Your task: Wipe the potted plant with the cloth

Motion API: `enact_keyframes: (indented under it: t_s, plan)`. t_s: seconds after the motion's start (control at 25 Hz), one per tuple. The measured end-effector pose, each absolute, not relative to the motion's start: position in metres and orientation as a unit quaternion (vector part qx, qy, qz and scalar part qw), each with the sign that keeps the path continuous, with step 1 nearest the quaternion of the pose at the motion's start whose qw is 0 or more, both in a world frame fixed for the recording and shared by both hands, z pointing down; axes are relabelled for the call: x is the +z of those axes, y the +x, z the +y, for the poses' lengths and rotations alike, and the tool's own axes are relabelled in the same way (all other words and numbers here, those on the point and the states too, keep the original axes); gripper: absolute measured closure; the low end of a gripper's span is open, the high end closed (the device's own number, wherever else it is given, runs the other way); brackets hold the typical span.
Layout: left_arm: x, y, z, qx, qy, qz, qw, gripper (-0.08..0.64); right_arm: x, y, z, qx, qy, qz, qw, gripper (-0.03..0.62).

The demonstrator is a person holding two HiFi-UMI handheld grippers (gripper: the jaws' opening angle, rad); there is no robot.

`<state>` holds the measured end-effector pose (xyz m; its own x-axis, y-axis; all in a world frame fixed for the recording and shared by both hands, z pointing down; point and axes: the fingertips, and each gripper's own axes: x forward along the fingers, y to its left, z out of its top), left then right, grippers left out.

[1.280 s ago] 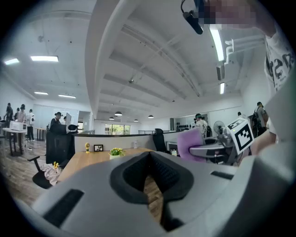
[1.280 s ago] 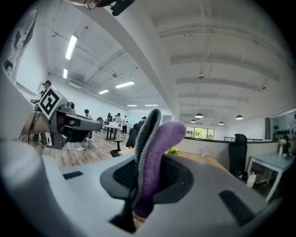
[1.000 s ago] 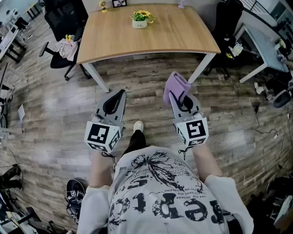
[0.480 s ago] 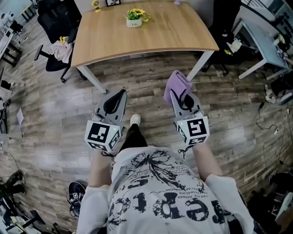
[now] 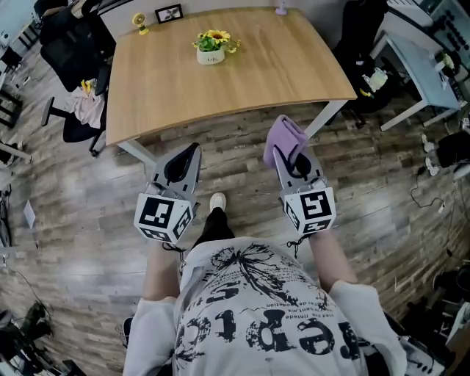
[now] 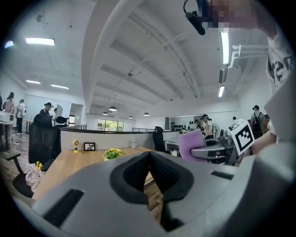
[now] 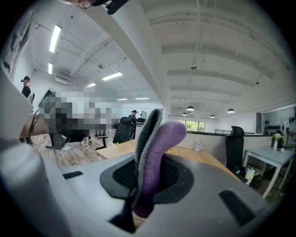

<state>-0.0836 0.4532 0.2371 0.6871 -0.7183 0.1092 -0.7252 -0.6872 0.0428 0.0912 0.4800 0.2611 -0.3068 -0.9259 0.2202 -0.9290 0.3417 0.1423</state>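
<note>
The potted plant [image 5: 210, 45], yellow flowers in a white pot, stands at the far side of the wooden table [image 5: 264, 70]; the left gripper view shows the plant [image 6: 113, 153] small and well ahead. My left gripper [image 5: 195, 147] [image 6: 155, 181] is shut and holds nothing, level over the floor just short of the table's near edge. My right gripper [image 5: 278, 151] [image 7: 138, 187] is shut on a purple cloth [image 5: 283, 137] [image 7: 156, 148], which sticks up folded from between the jaws. Both grippers are far from the plant.
A black office chair [image 5: 72, 51] draped with clothes stands left of the table. A picture frame [image 5: 169, 13] and a small yellow ornament [image 5: 139, 22] sit at the table's back edge. A white desk [image 5: 415, 51] and dark chair [image 5: 361, 29] stand to the right. My shoe [image 5: 217, 200] is on the wood floor.
The table and plant have come lower and nearer in the head view as I walked toward them. Both grippers keep the same pose, cloth still gripped.
</note>
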Motion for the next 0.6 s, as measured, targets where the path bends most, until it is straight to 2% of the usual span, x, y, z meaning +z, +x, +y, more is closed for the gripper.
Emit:
enact_keyframes:
  t_s: [0.36,0.6]
  plan:
    - [0.240,-0.106,0.279,0.044,0.929,-0.366,0.041,0.557,0.266,0.064,0.314,0.014,0.594,-0.790,0.148,0.525]
    - [0.252,-0.113,0.209,0.046,0.930,-0.361,0.060,0.557,0.277,0.058,0.249,0.023,0.592,-0.788,0.170,0.525]
